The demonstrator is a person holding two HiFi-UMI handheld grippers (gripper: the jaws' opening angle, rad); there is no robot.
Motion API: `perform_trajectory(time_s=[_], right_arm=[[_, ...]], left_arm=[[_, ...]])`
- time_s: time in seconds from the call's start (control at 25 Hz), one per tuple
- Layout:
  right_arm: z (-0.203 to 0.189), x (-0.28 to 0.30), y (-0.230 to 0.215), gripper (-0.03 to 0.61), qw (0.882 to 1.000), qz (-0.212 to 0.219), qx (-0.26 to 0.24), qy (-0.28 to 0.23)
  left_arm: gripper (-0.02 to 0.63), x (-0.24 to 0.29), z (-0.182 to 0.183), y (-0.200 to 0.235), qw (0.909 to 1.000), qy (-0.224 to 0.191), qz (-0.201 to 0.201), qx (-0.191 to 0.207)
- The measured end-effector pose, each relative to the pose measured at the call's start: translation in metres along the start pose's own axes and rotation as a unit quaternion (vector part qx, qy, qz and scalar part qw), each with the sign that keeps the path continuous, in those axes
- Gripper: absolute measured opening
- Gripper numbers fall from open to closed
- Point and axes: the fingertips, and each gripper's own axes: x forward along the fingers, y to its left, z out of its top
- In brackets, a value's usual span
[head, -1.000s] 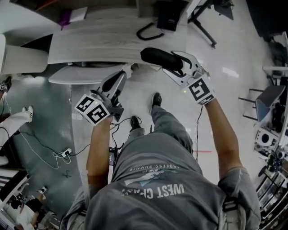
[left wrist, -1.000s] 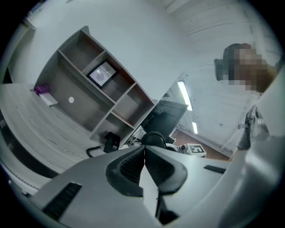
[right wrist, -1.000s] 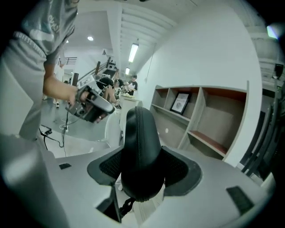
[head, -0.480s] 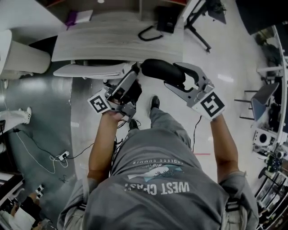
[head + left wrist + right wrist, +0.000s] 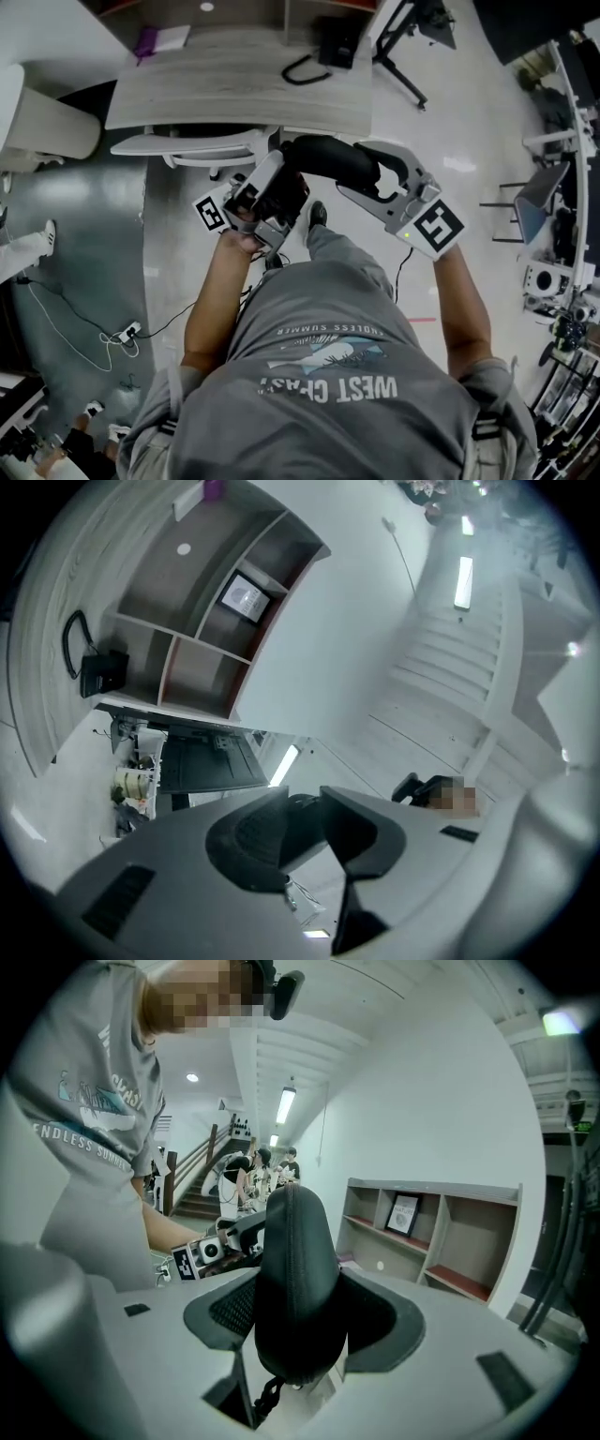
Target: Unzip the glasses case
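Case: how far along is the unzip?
Done: the case is up off the table, clamped in the right gripper. In hand: the left gripper is at the case's other end; whether its jaws hold anything is unclear. Left: the whole unzip. The seam looks shut, and what looks like the pull hangs free.

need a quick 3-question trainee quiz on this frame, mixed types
1. True or false: the right gripper is empty.
2. The glasses case is: A) lying on the desk, B) held in the air, C) lying on the floor.
3. Which gripper's tip is at the case's free end?
Key: 1 false, it clamps the case. 2 B. 3 The left gripper.
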Motion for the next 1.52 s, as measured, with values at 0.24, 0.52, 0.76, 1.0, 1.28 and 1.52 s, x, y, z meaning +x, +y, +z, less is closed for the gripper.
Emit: perform_trajectory(time_s=[0.24,0.52,0.76,1.0,1.28,1.52], right_arm=[[0.003,-0.001,0.011,0.262,1.0,-0.01,-0.012,0.011],[-0.003,-0.004,0.013,0.254,0.997,-0.017,-0.028,0.068],[-0.017,-0.003,0.012,0.247,0.988,-0.038,-0.049,0.139],[-0.023,0.003,0.009,0.244,0.978,-0.062,-0.049,0.192],[-0.031,0.01,0.0,0.245,0.959,-0.091,-0.052,0.263],[-0.036,0.027,-0.004,0.245,0.944,-0.101,-0.081,0.302]], left_arm=[[0.029,-0.007,0.001,-0.016,0.9996,0.023,0.011,0.013],[-0.002,-0.003,-0.004,-0.028,0.9955,0.079,0.031,0.041],[-0.002,-0.001,-0.009,-0.031,0.9632,0.187,0.089,0.172],[-0.002,0.006,-0.014,-0.033,0.9059,0.267,0.152,0.291],[-0.002,0.014,-0.018,-0.026,0.8187,0.331,0.219,0.415],[-0.002,0.014,-0.048,-0.002,0.7456,0.402,0.231,0.479]])
